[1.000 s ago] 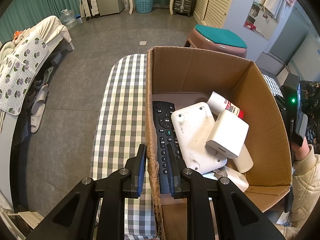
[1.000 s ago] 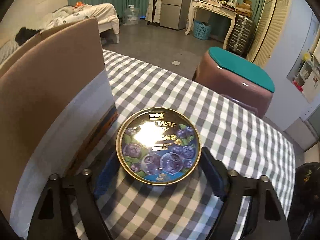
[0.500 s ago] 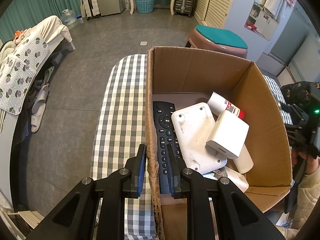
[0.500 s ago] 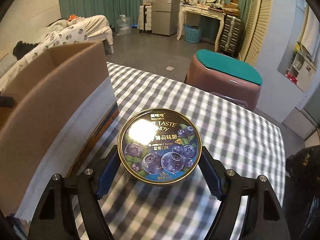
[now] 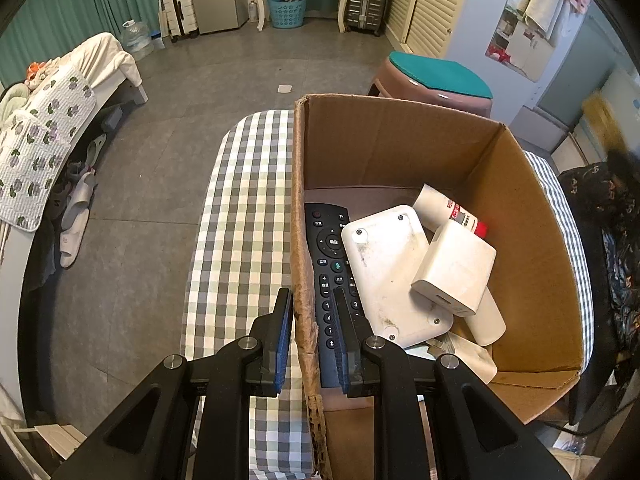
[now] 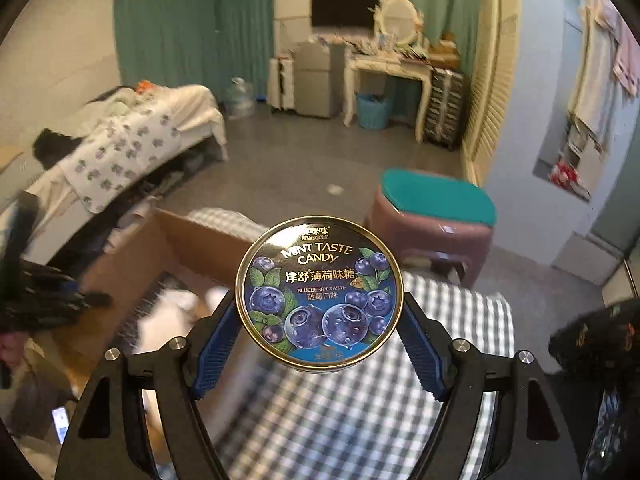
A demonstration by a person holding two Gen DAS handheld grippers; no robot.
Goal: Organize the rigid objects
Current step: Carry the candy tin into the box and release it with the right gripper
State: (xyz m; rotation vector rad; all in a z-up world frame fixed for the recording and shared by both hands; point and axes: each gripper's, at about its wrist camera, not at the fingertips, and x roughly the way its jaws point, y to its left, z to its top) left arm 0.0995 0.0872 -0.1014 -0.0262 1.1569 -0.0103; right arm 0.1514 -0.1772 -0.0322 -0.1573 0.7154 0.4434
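A round blueberry mint candy tin is clamped between the blue pads of my right gripper, held in the air above the checked table, with the cardboard box below and to the left. My left gripper is shut on the box's left wall, one finger outside and one inside. Inside the box lie a black remote, a flat white device, a white charger block and a white tube with a red cap.
The checked tablecloth runs along the box's left side. A purple stool with a teal top stands beyond the table. A bed is to the left, with slippers on the grey floor. A dark patterned garment lies at the right.
My right gripper has lifted the tin off the table and risen above the box's rim, so the box's inside now shows. The left gripper has stayed on the box wall.
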